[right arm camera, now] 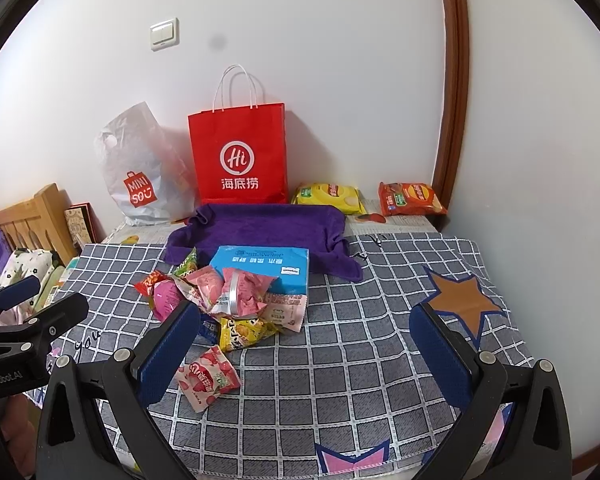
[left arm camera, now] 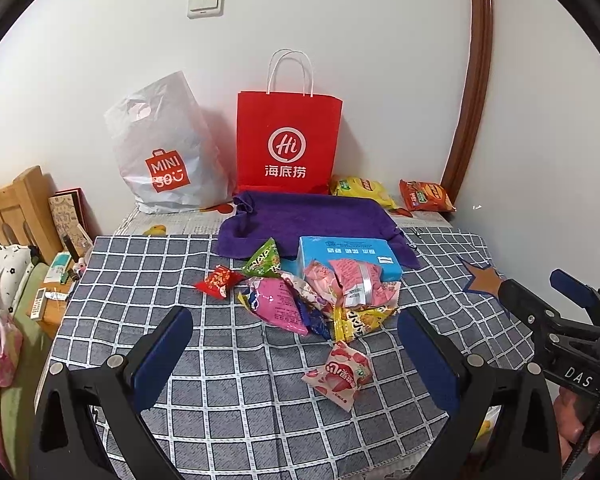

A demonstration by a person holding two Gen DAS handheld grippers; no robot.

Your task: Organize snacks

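A heap of small snack packets (left arm camera: pixel 320 296) (right arm camera: pixel 224 300) lies mid-table on the checked cloth, against a blue box (left arm camera: pixel 348 256) (right arm camera: pixel 266 268). A pink strawberry packet (left arm camera: pixel 338 374) (right arm camera: pixel 206 376) lies apart, nearest me. A red paper bag (left arm camera: pixel 288 144) (right arm camera: pixel 238 156) stands at the wall. My left gripper (left arm camera: pixel 296 356) is open and empty, hovering before the heap. My right gripper (right arm camera: pixel 306 356) is open and empty, to the right of the strawberry packet; it also shows in the left wrist view (left arm camera: pixel 540 292).
A white Miniso plastic bag (left arm camera: pixel 164 152) (right arm camera: pixel 140 172) stands left of the red bag. A purple towel (left arm camera: pixel 312 220) (right arm camera: pixel 260 228) lies behind the box. Yellow (left arm camera: pixel 362 190) (right arm camera: pixel 330 198) and orange (left arm camera: pixel 426 196) (right arm camera: pixel 412 198) chip bags lie back right. A wooden bed frame (left arm camera: pixel 16 212) is left.
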